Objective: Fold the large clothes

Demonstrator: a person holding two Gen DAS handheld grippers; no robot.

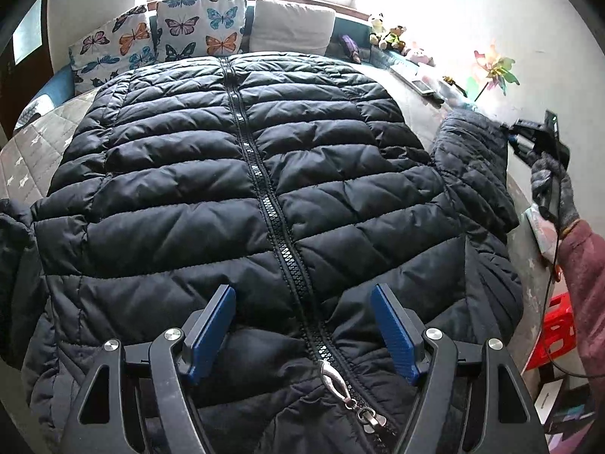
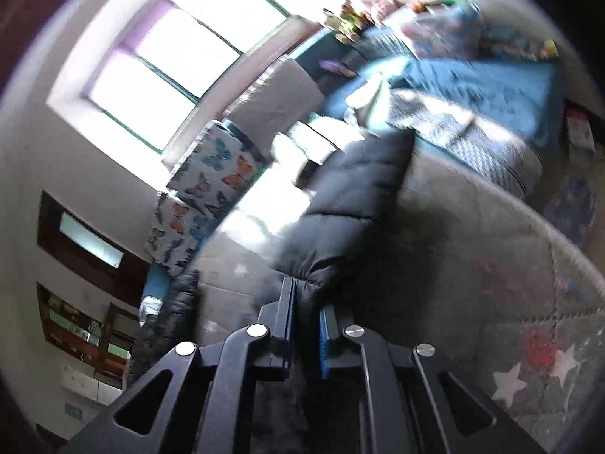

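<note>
Your black puffer jacket point(image 1: 264, 189) lies zipped and face up across the bed point(image 1: 34, 151), filling the frame's centre. Your left gripper point(image 1: 302, 325) hovers with fingers wide above the collar, while your right gripper point(image 2: 307, 302) pinches the sleeve point(image 2: 351, 196) cuff. You're likely on the first sleeve fold; carry it inward over the chest next.

Grey star-patterned bed point(image 1: 34, 151) carries a black puffer jacket point(image 1: 242, 174), spread zipper-up; butterfly pillows point(image 1: 159, 34) at its head.
</note>
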